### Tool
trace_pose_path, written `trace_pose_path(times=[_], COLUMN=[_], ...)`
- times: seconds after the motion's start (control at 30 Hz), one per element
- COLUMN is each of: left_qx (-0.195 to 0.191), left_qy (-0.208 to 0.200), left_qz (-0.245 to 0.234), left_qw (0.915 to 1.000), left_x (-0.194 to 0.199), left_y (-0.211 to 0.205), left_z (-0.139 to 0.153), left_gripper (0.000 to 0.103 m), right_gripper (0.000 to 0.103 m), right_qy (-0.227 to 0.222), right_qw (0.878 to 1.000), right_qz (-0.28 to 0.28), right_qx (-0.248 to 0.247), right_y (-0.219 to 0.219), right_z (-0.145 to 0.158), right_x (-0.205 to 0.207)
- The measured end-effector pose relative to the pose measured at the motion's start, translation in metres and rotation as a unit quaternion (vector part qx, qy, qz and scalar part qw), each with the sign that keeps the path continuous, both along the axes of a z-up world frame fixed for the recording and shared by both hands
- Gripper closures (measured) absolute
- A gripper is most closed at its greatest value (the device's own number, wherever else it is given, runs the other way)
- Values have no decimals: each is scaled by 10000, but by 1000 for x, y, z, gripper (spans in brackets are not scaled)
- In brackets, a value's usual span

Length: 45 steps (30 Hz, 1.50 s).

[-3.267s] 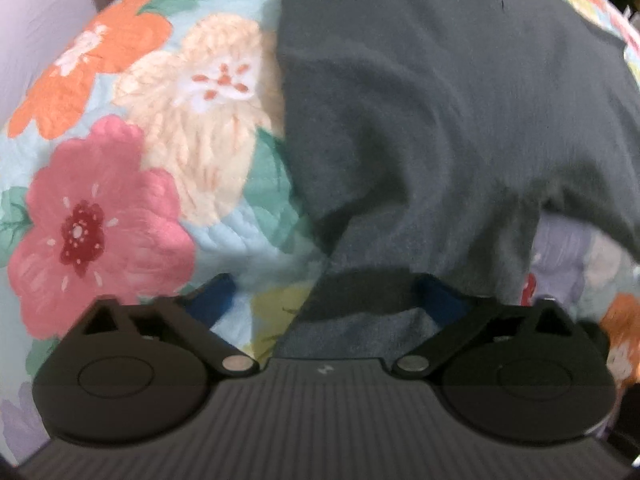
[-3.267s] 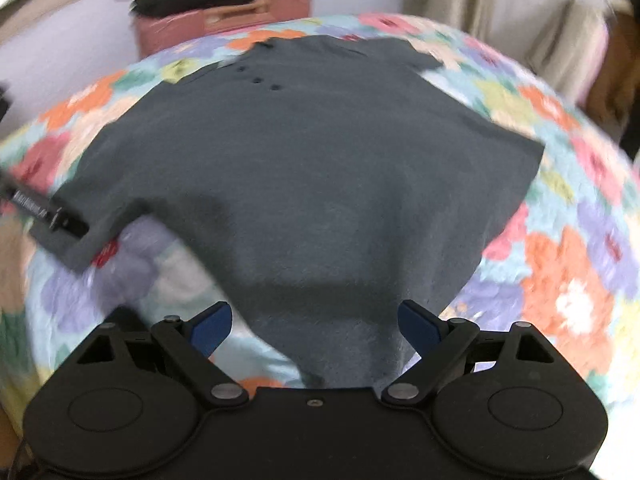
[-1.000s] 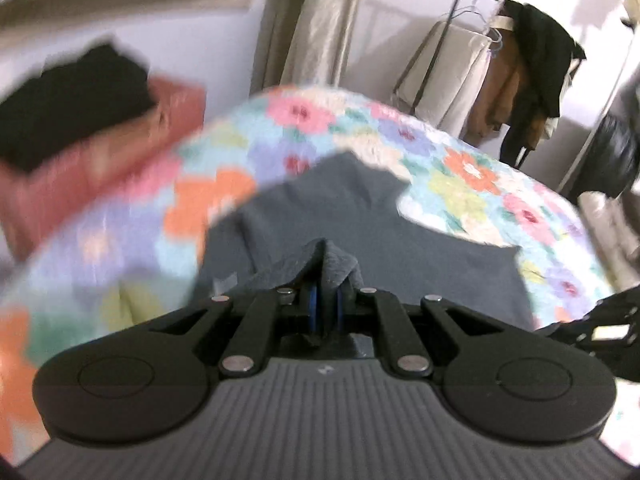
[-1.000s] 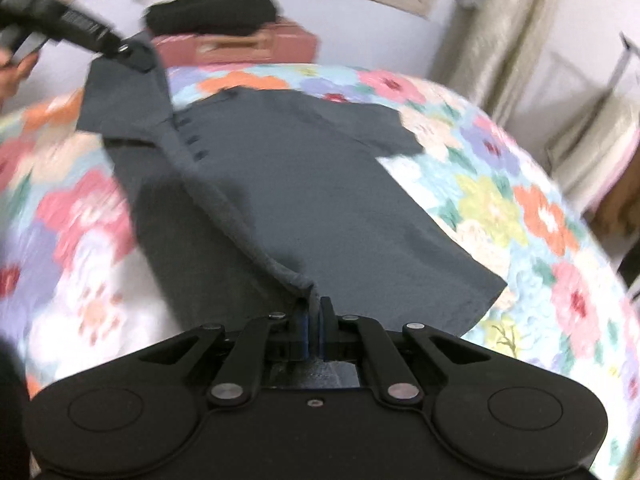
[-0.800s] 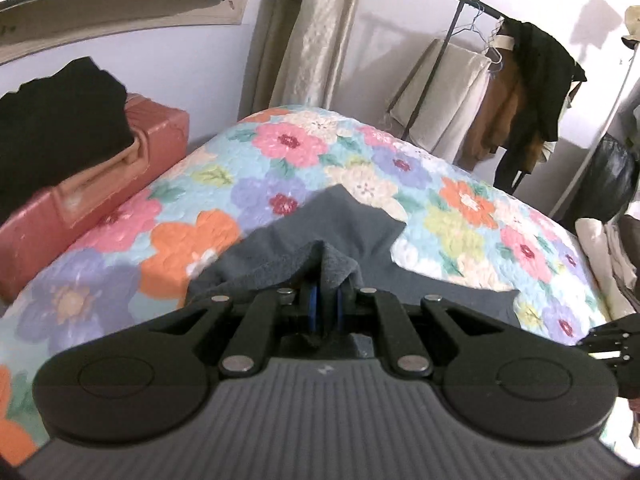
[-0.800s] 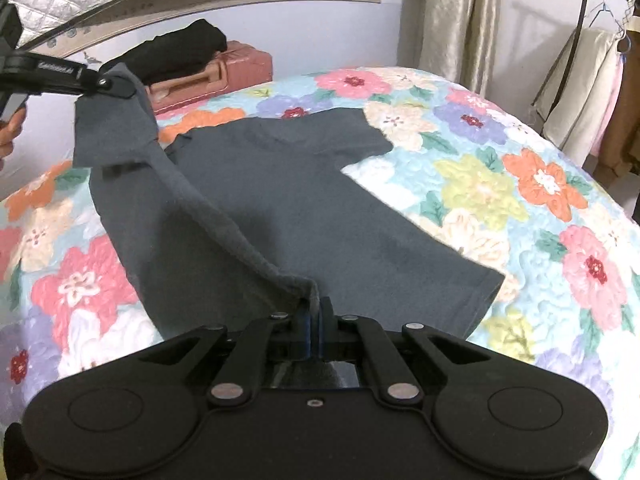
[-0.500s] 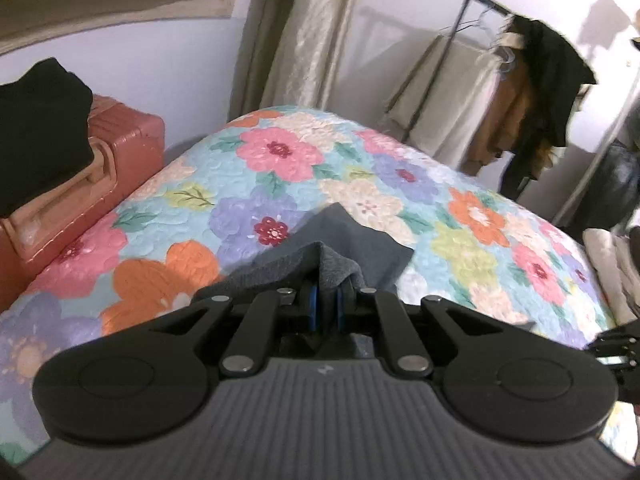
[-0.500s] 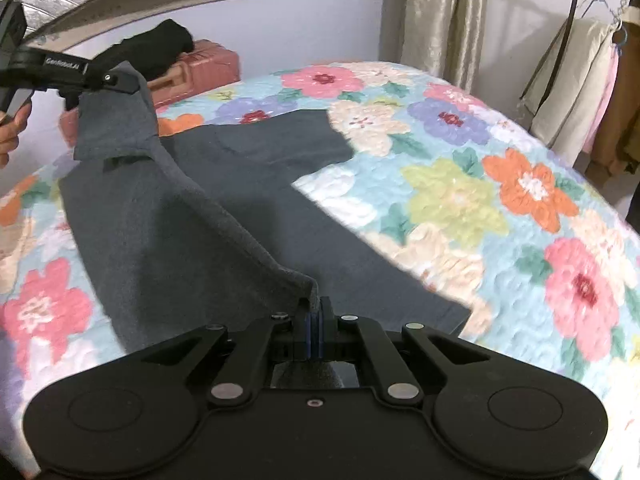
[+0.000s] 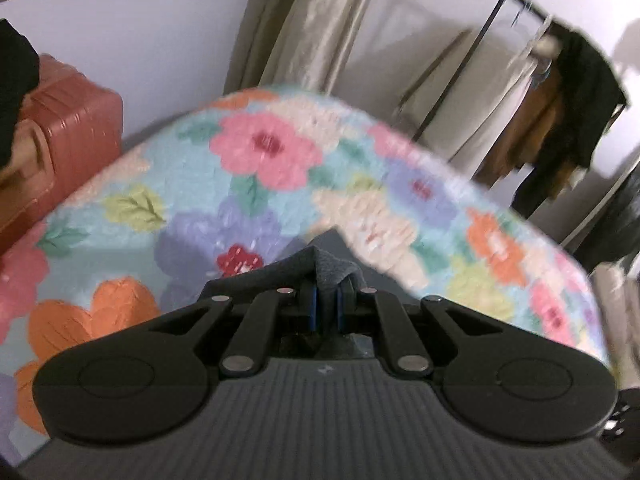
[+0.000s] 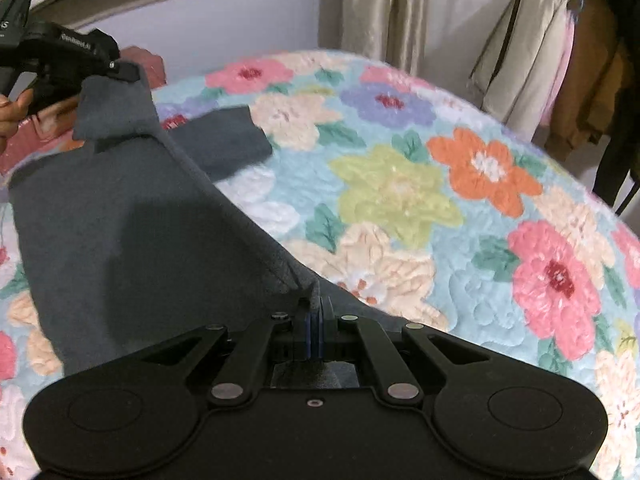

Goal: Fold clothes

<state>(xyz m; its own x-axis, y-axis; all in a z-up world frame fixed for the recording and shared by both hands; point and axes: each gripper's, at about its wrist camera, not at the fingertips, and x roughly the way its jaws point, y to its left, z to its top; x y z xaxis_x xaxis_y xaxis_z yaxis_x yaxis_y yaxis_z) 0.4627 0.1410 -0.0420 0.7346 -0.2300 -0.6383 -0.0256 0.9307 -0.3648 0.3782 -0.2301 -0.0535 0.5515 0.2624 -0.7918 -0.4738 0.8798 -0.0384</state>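
Jaws of left gripper [image 9: 325, 305] and right gripper [image 10: 316, 334] clamped on grey shirt [image 10: 120, 216], apparently raised over floral quilt [image 10: 400, 192]

Both tools are matte black. The left gripper [image 9: 325, 306] has a ribbed grey body, silver pivot screws and blue pads [image 9: 314, 307]. The right gripper [image 10: 315, 330] has round side housings, silver rivets and one centre screw.

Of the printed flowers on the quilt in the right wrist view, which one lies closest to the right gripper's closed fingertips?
The cream flower, just right of the right gripper; the yellow-green, orange and pink flowers lie farther.
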Motion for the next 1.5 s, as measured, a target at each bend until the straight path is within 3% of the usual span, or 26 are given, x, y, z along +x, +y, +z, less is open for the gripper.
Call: trace_pose_path(times=[0.1,0.2,0.3,0.37,0.43,0.5,0.57,0.67,0.73,0.83,0.93,1.0,1.07,1.1,1.2,1.27,1.3,1.33,1.4,1.5], left_qx=[83,-797,-1473,-1400,-1098,-704,-385,-201,-145,-159,-35,48,362,484,645,907,1053,1099,983,667], left_qy=[46,167,283,347,367,334,314,389,468,754,994,1154,1168,1180,1183,1111,1075,1055,1037,994], left_qz=[64,305,509,499,421,343,317,429,523,816,1036,1182,1280,1330,1380,1456,1499,1515,1519,1541], left_qw=[9999,9962,9874,9883,9924,9964,9983,9981,9974,9937,9896,9862,9842,9829,9812,9789,9772,9767,9780,9808], left_x=[10,15,13,11,9,5,-3,-25,-44,-75,-102,-120,-132,-136,-142,-145,-147,-149,-153,-158], left_y=[0,19,37,44,47,49,53,67,76,87,92,95,92,91,85,79,76,73,73,74], left_z=[-16,-27,-35,-32,-24,-15,-8,-7,-12,-28,-42,-51,-58,-64,-69,-66,-64,-63,-64,-64], left_gripper=[91,83,61,47,45,42,42,42,42,42,42,41,35,35,35,35,35,35,36,37], right_gripper=[99,93,79,73,50,40,40,41,41,40,40,42,70,94,93,91,81,74,72,71], right_qy=[227,445,446,277,-143,-684,-927,-795,-926,-1428,-1708,-1753,-1600,-1448,-1233,-790,-481,-235,16,-72], right_qw=[9996,9972,9947,9940,9923,9872,9863,9834,9707,9369,9113,9173,9353,9459,9689,9862,9909,9921,9895,9918], right_qz=[49,205,300,334,513,739,908,1556,2110,2909,3297,3220,2910,2702,2027,1457,1160,849,338,249], right_qx=[-186,-571,-878,-1001,-1119,-1239,-1019,-486,-687,-1309,-1778,-1553,-1221,-1067,-699,30,481,888,1405,1250], right_y=[7,16,25,33,46,68,87,121,148,186,211,213,212,212,206,190,181,171,153,146], right_z=[-17,-34,-39,-33,-21,-7,6,7,-6,-35,-56,-53,-46,-42,-31,-23,-20,-17,-15,-15], right_x=[16,29,32,30,26,21,21,20,15,6,8,18,37,49,82,104,115,123,128,122])
